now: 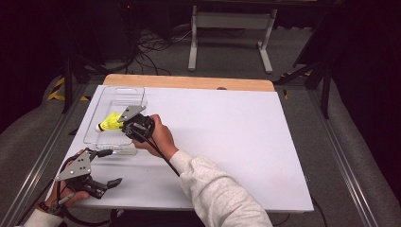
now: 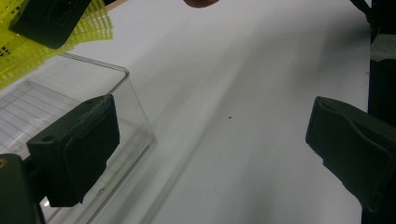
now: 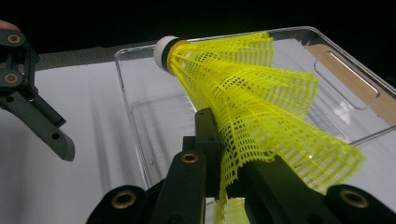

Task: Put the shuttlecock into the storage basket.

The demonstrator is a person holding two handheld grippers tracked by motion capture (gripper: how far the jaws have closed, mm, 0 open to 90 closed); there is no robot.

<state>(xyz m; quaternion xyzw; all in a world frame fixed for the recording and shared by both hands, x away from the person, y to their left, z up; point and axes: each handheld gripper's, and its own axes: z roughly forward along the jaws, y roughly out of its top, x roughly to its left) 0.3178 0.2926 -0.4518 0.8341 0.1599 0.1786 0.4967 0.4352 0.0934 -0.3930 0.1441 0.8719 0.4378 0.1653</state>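
Note:
A yellow mesh shuttlecock (image 1: 109,123) with a white cork tip hangs over a clear plastic tray (image 1: 137,91) at the table's back left. My right gripper (image 1: 121,125) is shut on its skirt, cork pointing left. In the right gripper view the shuttlecock (image 3: 243,88) rises from my right gripper (image 3: 229,158) above the tray (image 3: 135,112). My left gripper (image 1: 109,167) stands open near the front left corner, just in front of the tray. In the left gripper view my left gripper (image 2: 212,144) holds nothing; the tray's corner (image 2: 126,74) and the skirt (image 2: 93,23) are at upper left.
A white board (image 1: 227,132) covers the table, with a wooden strip (image 1: 189,82) along its back edge. Metal rails (image 1: 45,156) run down both sides. A white frame (image 1: 231,28) and cables (image 1: 151,47) lie on the floor beyond.

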